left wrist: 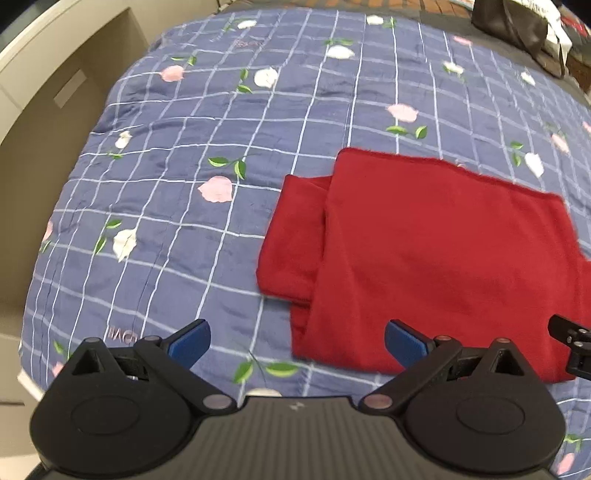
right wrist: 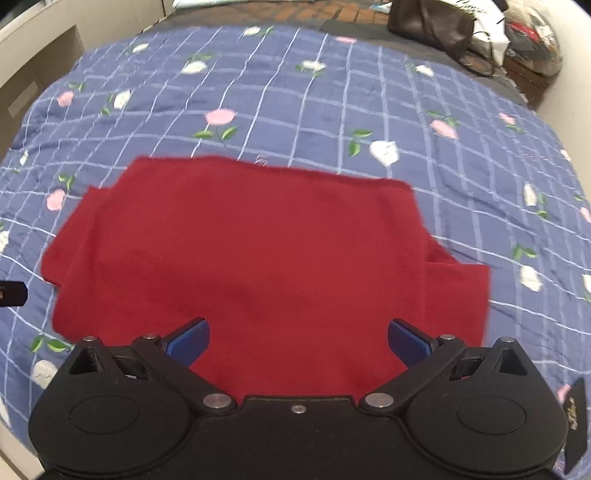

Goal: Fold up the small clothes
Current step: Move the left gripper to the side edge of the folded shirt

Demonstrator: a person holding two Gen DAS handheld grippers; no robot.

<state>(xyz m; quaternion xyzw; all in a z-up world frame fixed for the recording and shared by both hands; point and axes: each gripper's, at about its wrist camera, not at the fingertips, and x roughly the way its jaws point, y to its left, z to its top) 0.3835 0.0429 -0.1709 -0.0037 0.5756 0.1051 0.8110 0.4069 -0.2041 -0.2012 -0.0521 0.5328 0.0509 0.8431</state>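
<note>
Red garment (right wrist: 251, 251) flat on bed, over blue checked floral quilt (left wrist: 184, 147), partly folded: top layer doubled over w/ straight far edge, sleeve-like flap poking out at left (left wrist: 291, 236) and another at right (right wrist: 458, 291). Nothing gripped. Left tongs (left wrist: 297, 343) spread wide, empty, hovering over quilt just beside garment's near-left corner, right pad over the red cloth. Right tongs (right wrist: 298, 341) also spread wide, empty, above near edge, roughly mid-garment. Probably between folds, approx. halfway: flaps not yet tucked in. For next fold, best to take each flap or near corner low, pinching both layers right at the edge, not just top one, else lower layer drags and bunches. Worth lifting both sides together, carrying across evenly, laying down w/ edges matched to far hem, then smoothing. Fabric looks soft, fleecy, likely to sag and cling; quilt itself soft, so risk of pinching it along w/ cloth if pads dig too deep. Beyond: dark bag (right wrist: 432, 26) and clutter at far end of bed, beige cabinet (left wrist: 48, 92) at left, all well apart from work area.
</note>
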